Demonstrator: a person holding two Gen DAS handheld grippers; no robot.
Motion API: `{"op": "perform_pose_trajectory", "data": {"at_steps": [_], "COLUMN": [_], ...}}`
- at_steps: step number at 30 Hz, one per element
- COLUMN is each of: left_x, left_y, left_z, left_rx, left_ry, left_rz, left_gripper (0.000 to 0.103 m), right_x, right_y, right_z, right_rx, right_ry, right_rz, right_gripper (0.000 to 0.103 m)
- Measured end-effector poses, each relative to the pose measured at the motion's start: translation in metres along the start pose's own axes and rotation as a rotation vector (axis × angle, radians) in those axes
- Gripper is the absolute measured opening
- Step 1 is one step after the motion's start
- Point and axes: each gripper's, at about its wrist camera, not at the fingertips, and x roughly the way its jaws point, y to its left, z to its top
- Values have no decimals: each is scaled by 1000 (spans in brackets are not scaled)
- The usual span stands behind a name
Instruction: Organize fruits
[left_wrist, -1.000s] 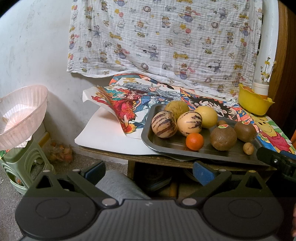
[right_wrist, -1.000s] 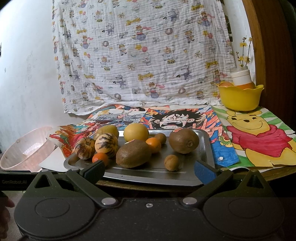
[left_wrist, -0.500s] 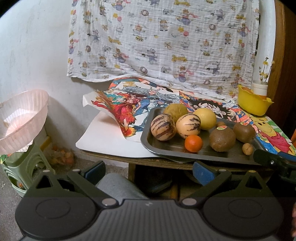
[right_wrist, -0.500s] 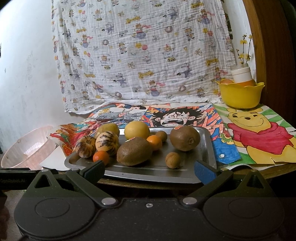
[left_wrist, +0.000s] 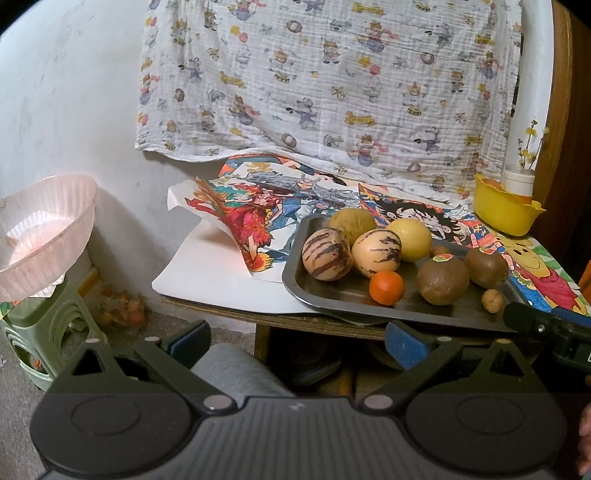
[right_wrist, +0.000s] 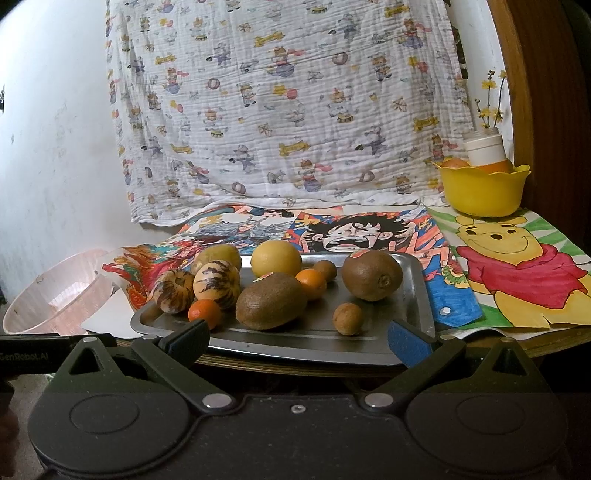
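A dark metal tray (left_wrist: 295, 280) (right_wrist: 417, 295) on a small table holds several fruits: two striped melons (left_wrist: 327, 254) (right_wrist: 216, 282), a yellow fruit (left_wrist: 412, 239) (right_wrist: 276, 258), two kiwis (left_wrist: 443, 280) (right_wrist: 371, 275), small oranges (left_wrist: 386, 288) (right_wrist: 204, 313) and a small brown nut (left_wrist: 493, 301) (right_wrist: 348, 318). My left gripper (left_wrist: 295, 341) is open and empty, below and in front of the table's left edge. My right gripper (right_wrist: 297, 339) is open and empty at the tray's near edge.
A yellow bowl (left_wrist: 506, 216) (right_wrist: 484, 190) with oranges stands at the table's back right. A pink basket (left_wrist: 40, 236) (right_wrist: 55, 295) sits on a green stool (left_wrist: 44, 332) to the left. Cartoon posters cover the table. A printed cloth hangs behind.
Both grippers have drifted slightly; the tray sits a little lower in the right wrist view. Nothing was taken hold of or moved.
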Motion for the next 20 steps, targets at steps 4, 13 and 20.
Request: {"op": "perform_pose_trajectory", "data": {"at_steps": [4, 13, 20], "left_x": [0, 0, -1], "left_y": [0, 0, 2], "left_z": [0, 0, -1], "left_rx": [2, 0, 0], "left_ry": [0, 0, -3], "left_rz": [1, -1, 4], "left_gripper": [102, 102, 102], "right_x": [0, 0, 0], "right_y": [0, 4, 5], "right_z": [0, -2, -2], "right_rx": [0, -3, -3], "right_ry": [1, 2, 2], "right_rz": [-1, 1, 0], "right_gripper": [102, 102, 102]}}
